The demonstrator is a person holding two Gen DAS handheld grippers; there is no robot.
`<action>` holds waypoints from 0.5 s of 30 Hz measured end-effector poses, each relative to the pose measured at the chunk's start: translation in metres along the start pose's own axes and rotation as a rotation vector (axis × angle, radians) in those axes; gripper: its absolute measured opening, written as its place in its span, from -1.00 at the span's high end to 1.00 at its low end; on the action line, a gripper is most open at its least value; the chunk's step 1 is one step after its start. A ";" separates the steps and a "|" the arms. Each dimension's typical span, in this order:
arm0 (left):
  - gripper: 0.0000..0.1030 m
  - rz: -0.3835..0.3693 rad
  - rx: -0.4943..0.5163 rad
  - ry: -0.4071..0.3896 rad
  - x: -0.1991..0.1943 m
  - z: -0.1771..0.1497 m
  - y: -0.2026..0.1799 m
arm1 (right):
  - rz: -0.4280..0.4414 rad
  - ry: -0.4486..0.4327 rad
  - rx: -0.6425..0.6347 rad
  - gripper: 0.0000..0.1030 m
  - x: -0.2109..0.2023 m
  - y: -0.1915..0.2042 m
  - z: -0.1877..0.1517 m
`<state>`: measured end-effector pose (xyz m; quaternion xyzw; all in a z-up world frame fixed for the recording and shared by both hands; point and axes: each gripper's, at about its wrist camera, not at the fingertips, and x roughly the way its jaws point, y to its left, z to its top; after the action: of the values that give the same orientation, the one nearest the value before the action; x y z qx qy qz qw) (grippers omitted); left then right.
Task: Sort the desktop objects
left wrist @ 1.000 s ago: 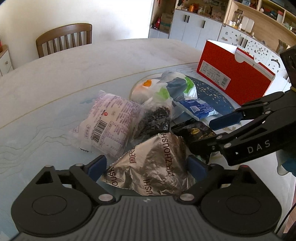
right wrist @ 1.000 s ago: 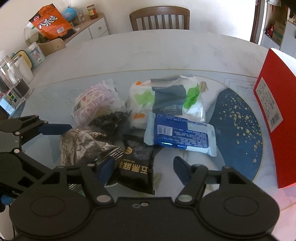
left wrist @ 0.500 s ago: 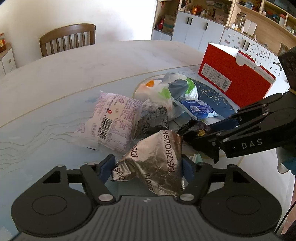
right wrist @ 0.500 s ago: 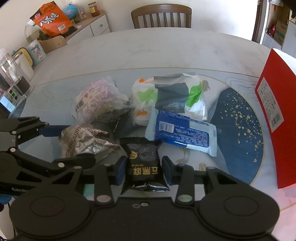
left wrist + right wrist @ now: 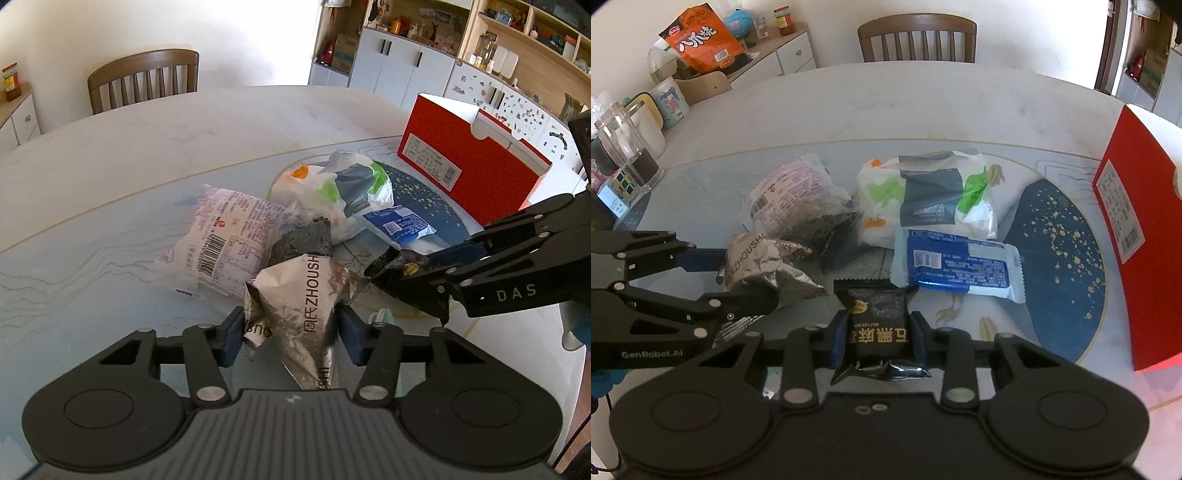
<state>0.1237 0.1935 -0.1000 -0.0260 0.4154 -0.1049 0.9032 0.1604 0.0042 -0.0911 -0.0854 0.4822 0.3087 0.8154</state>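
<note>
The left tool [image 5: 291, 332] is closing on the silver packet [image 5: 306, 295], pads pressing its sides; the right tool [image 5: 879, 338] clenches the black packet [image 5: 877, 325]. Both packets sit left of the red box [image 5: 1134, 236], gripped for sorting.

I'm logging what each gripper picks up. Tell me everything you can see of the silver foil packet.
The silver foil packet is crinkled, shiny metallic film with dark print reading ZHOUSH, pinched into a rough cone. It sits between the blue pads of the left gripper, whose jaws are closing on it and already dent its sides. Its far end lies against a dark crumbly snack pack.
</note>
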 end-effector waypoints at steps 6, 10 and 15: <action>0.08 0.012 -0.010 -0.003 -0.005 -0.002 -0.002 | 0.011 -0.010 0.010 0.35 -0.010 -0.001 -0.005; 0.08 0.013 -0.020 -0.005 -0.009 -0.004 -0.003 | 0.026 -0.020 0.009 0.35 -0.016 0.000 -0.007; 0.08 0.018 -0.031 -0.013 -0.017 -0.003 -0.006 | 0.031 -0.036 0.008 0.35 -0.025 0.001 -0.008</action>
<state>0.1096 0.1913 -0.0887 -0.0370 0.4113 -0.0900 0.9063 0.1457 -0.0086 -0.0742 -0.0692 0.4697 0.3210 0.8195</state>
